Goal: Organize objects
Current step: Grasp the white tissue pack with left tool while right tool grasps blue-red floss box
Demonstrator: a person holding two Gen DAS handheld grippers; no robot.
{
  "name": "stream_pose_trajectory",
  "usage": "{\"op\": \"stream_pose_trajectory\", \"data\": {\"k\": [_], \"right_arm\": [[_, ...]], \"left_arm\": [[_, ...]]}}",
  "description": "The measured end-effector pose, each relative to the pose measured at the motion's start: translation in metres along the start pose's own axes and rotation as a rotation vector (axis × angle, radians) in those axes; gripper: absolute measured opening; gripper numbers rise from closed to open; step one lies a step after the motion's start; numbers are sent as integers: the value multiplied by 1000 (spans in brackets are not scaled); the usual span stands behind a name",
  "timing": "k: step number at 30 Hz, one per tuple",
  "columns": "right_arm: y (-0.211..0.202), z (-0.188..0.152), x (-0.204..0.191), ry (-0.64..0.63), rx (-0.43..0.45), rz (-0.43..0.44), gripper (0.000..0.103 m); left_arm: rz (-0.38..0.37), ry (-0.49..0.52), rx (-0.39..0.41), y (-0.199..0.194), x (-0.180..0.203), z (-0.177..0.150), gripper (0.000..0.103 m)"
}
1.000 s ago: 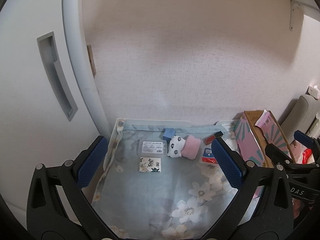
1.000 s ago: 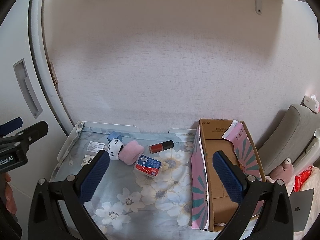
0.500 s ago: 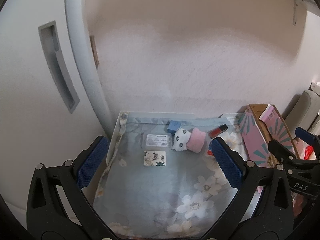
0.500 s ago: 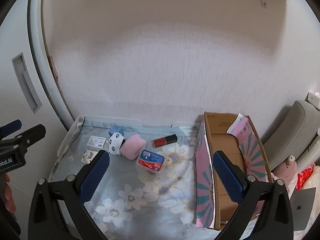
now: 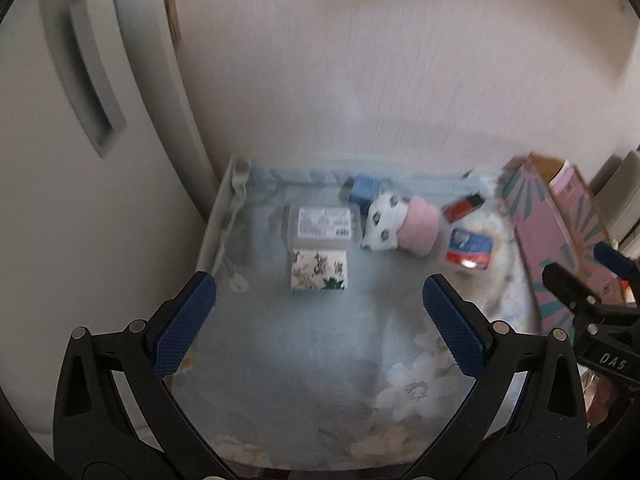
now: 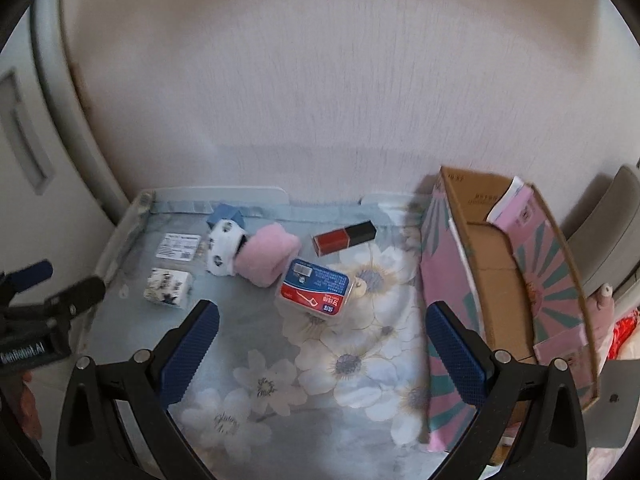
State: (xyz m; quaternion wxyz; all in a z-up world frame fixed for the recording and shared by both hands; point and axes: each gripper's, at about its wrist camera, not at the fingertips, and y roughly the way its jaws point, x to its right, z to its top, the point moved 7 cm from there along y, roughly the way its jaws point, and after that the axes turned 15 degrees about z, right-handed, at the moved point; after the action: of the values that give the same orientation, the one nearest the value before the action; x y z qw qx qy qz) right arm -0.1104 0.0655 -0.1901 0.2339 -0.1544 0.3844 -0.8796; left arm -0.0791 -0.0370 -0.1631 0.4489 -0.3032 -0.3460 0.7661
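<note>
Small items lie on a floral blue cloth (image 6: 320,364): a patterned tissue pack (image 5: 319,270) (image 6: 167,288), a clear labelled packet (image 5: 323,222) (image 6: 178,246), a white spotted roll (image 5: 383,222) (image 6: 225,248), a pink roll (image 5: 419,226) (image 6: 266,256), a blue block (image 5: 362,190) (image 6: 227,214), a red-and-black tube (image 5: 463,206) (image 6: 345,237) and a red-blue floss box (image 5: 469,248) (image 6: 316,290). My left gripper (image 5: 319,312) is open above the cloth, near the tissue pack. My right gripper (image 6: 322,334) is open, just short of the floss box. Both hold nothing.
An open pink-and-teal cardboard box (image 6: 504,280) (image 5: 560,224) stands at the cloth's right edge. A white wall (image 6: 320,100) rises behind, a white cabinet door (image 5: 72,120) on the left. A grey cushion (image 6: 612,232) sits at far right. The other gripper shows at each view's edge.
Both grippers have moved forward and down toward the cloth, so the items look larger. Nothing was picked up; the jaws stayed open.
</note>
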Motion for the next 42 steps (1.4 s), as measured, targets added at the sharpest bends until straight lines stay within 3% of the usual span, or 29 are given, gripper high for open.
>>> {"op": "stream_pose_trajectory", "data": {"k": [10,18,21,23,28,35,42], "right_arm": [[87,-3,22,109,-51,-60,102],[122,-6,28,150,-84,-107,102],[127,-8,31,142,-101,-120,93],[129,-10,33,140,-112,-122,84],[127,-10,37,142,-114,-121,84],[109,-4,42,132,-89,-111,84],[66,8,37,99,-50,-78,84]], "left_arm": [[28,21,-89,101,17,-20,101],[20,20,-134,143,27,-23,97],[11,17,-156,153,29,-26,93],[2,14,-170,158,29,-28,82],[12,62,-158,162,35,-29,60],[-1,56,-158,163,31,-23,59],[-6,55,-102,137,23,-6,59]]}}
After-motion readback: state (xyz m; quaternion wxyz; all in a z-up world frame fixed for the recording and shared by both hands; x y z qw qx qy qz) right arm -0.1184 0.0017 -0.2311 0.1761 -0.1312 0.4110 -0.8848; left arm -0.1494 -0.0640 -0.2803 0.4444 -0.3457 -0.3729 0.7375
